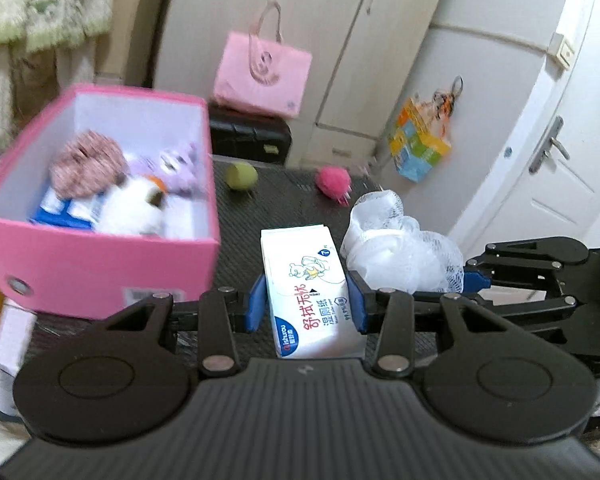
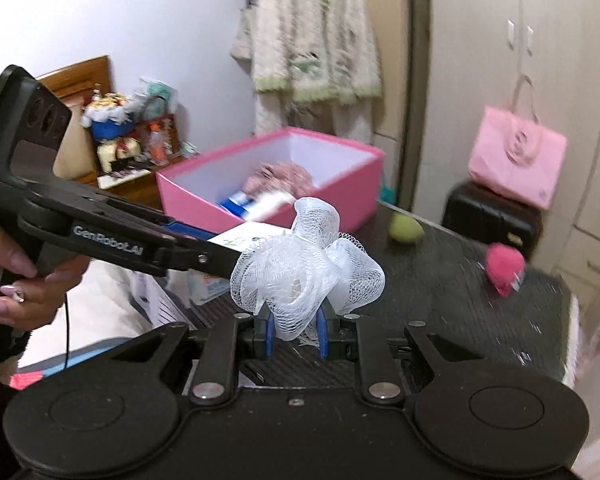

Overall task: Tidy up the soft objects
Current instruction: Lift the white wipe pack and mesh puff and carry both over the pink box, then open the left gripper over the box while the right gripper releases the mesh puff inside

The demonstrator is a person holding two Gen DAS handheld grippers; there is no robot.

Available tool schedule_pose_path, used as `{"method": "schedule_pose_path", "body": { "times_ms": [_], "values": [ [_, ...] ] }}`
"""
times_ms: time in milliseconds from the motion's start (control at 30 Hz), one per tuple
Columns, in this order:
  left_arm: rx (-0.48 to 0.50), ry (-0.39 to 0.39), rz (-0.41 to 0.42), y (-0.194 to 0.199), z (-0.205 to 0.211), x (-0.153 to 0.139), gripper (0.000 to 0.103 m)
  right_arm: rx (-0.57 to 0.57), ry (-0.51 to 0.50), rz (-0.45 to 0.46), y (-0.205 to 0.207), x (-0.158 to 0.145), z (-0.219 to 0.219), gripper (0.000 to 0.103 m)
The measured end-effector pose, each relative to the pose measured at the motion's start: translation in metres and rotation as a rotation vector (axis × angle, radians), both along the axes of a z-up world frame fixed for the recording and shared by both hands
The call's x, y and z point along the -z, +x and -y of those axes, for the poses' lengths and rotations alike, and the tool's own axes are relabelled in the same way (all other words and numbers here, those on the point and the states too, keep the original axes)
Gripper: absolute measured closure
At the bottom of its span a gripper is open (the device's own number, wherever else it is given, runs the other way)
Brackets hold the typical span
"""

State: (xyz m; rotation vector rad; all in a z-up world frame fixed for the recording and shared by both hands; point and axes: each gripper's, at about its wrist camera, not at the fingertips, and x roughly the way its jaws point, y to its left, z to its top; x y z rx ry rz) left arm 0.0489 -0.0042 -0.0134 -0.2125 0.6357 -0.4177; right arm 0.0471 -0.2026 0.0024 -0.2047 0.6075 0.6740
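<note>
We read "GenRobot.AI" on the left claw (image 1: 306,300), which grasps a white wet-wipes pack (image 1: 310,294) printed with red Chinese characters and a bear drawing. The right claw (image 2: 296,330) is clenched on a white mesh sponge (image 2: 306,264). Both are held over the dark surface (image 1: 284,200), beside the open pink box (image 1: 100,264). Near the far edge lie a green ball (image 1: 241,175) and a pink pompom (image 1: 334,183), with free room around them.

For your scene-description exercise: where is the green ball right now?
The green ball lies on the dark table, just right of the pink box and left of the pink pompom.
</note>
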Motion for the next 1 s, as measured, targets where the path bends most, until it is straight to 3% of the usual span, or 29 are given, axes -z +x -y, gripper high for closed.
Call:
{"method": "schedule_pose_path", "body": {
  "times_ms": [200, 367, 533, 700, 833, 1000],
  "values": [
    [-0.090, -0.034, 0.089, -0.004, -0.039, -0.026, 0.062, -0.046, 0.055, 0.044, 0.018, -0.021, -0.035, 0.080],
    [-0.148, -0.011, 0.135, 0.005, -0.064, -0.038, 0.062, -0.086, 0.081, 0.051, 0.040, -0.033, -0.062, 0.080],
    [-0.190, 0.031, 0.101, 0.035, -0.087, -0.036, 0.062, -0.110, 0.075, 0.007, 0.071, -0.028, -0.095, 0.080],
    [-0.183, 0.118, -0.013, 0.070, -0.110, -0.023, 0.062, -0.117, 0.056, -0.077, 0.099, -0.010, -0.119, 0.080],
    [-0.175, 0.223, -0.031, 0.090, -0.115, -0.012, 0.062, -0.128, 0.032, -0.137, 0.118, 0.003, -0.133, 0.080],
    [-0.183, 0.265, -0.029, 0.104, -0.118, 0.001, 0.063, -0.162, -0.008, -0.196, 0.136, 0.018, -0.152, 0.076]
  ]
}}
